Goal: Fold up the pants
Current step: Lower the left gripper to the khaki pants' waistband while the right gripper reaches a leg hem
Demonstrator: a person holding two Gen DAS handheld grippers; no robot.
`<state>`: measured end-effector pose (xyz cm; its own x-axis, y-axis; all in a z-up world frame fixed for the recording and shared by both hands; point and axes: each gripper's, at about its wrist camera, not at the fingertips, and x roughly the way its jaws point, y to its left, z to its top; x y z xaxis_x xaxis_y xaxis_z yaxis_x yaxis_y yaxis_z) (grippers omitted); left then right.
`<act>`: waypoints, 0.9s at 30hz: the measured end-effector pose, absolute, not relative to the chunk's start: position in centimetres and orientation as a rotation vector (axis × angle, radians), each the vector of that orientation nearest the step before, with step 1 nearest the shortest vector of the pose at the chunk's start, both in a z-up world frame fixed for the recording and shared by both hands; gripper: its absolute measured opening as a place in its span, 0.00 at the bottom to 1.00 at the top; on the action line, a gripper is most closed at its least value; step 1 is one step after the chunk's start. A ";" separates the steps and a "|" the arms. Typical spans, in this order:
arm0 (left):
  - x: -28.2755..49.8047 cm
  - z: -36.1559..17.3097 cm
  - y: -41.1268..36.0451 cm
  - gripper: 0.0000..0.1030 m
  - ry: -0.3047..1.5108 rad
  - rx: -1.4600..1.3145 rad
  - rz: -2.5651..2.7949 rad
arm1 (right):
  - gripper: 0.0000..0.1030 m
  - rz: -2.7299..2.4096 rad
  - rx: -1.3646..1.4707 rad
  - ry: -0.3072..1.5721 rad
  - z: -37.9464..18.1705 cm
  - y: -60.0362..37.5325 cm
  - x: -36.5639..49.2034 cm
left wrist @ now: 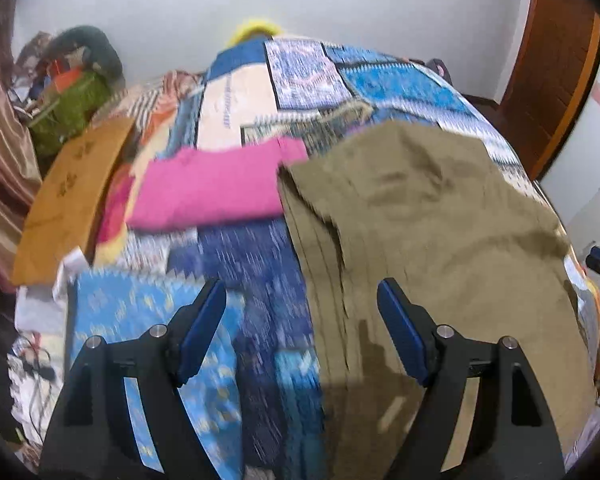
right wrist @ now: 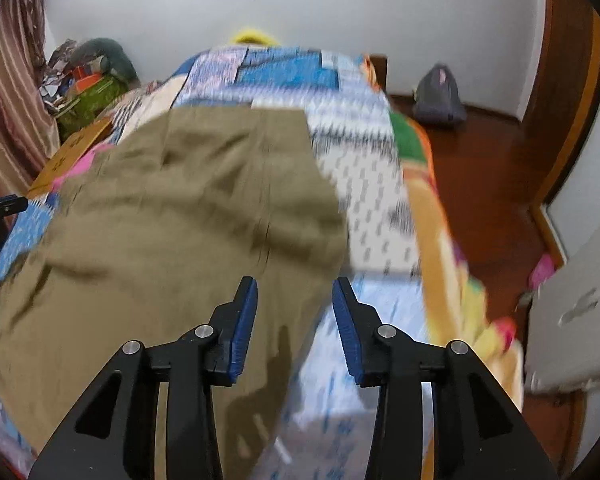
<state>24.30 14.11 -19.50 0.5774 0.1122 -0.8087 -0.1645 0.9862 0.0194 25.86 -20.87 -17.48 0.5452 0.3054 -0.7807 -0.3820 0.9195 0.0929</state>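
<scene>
Olive-khaki pants lie spread on the patchwork bedspread, wrinkled, seemingly already doubled leg over leg (both views are motion-blurred, so this is uncertain).

Left gripper: fingers wide apart, nothing between them. The pants' left edge runs ahead of and beneath the right-hand finger; the left-hand finger sits over bare quilt. Straddling that edge looks like a set-up for pinching it.

Right gripper: fingers apart, narrower gap, empty. The pants' right edge passes under the left-hand finger; the right-hand finger is over bare quilt. One gripper per side edge suits lifting both together and carrying the cloth over for the next fold.

Room: a folded pink garment lies ahead and left of the left fingers, just beside the pants' far-left corner. Open quilt beyond the pants' far edge. To the right of the right fingers the bed edge drops to wooden floor
</scene>
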 end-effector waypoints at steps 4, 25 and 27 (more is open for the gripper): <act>28.1 -19.5 15.1 0.76 0.937 -0.061 0.161 | 0.35 0.416 -0.106 0.869 -16.8 -19.6 29.7; 41.0 -28.1 20.0 0.73 1.049 -0.099 0.081 | 0.49 0.515 -0.195 0.924 -21.4 -11.0 45.9; 41.5 -28.8 20.0 0.73 1.064 -0.105 0.065 | 0.49 0.531 -0.200 0.947 -22.1 -10.6 46.8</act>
